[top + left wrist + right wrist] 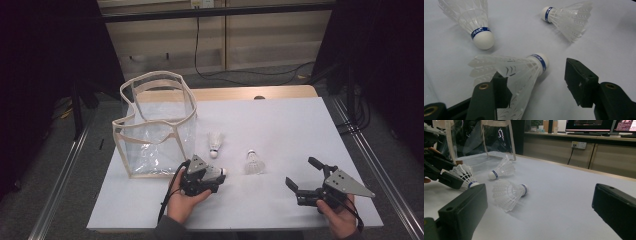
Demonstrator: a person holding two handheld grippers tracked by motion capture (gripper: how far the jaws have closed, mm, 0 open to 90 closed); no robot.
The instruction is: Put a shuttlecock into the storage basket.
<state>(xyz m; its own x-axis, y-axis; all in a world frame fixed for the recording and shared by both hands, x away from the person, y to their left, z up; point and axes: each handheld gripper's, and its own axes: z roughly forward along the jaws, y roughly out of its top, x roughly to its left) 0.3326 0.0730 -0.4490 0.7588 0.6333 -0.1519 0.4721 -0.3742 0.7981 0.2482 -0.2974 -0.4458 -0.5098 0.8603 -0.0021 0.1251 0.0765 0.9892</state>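
Standing at the far left of the white table is a clear bag with cream trim, its mouth open upward and its near wall just beside the left gripper.

Right of the bag's near corner, the left gripper sits low over the table in the person's left hand. In the left gripper view its jaws stand partly open around a shuttlecock that lies on its side between them, cork pointing away from the hand. The feathers touch the left jaw, while the right jaw stands apart from the cork with bare table between, so nothing is clamped.

Just beyond it, a second shuttlecock lies a little farther off on the table, cork toward the near side. A third shuttlecock rests to the right of the left gripper, near the table's middle, feathers toward the near edge.

Well to the right, the right gripper hovers near the front edge in the right hand. Its jaws are spread wide and hold nothing; in the right gripper view they frame the third shuttlecock, which lies ahead of them and apart from both.
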